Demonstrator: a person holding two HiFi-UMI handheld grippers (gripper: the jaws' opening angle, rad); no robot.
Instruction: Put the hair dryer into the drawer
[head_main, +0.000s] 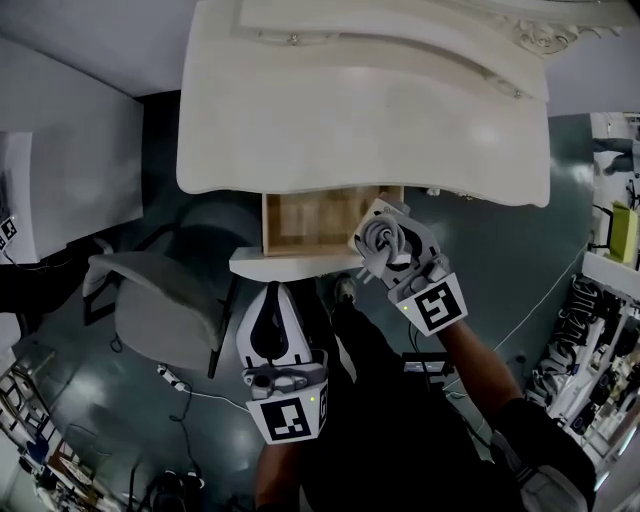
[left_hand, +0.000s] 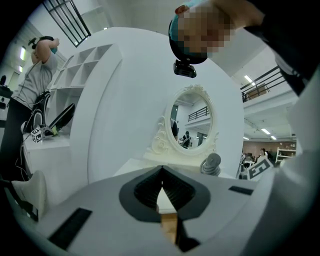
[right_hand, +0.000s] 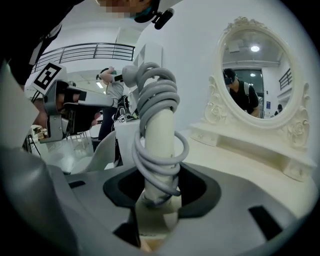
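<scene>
Hair dryer (head_main: 388, 238): white, grey cord coiled round handle; clamped between right gripper (head_main: 398, 262) jaws, over right front corner of open drawer (head_main: 300, 225); drawer's wood bottom shows; left gripper (head_main: 270, 320) pinched together on nothing, just before drawer front; only gripper views show oval mirror (right_hand: 255, 80) on dresser (head_main: 400, 110).

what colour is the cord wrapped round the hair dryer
Grey. The cord coils round the cream hair dryer; the right gripper view shows it best.
</scene>
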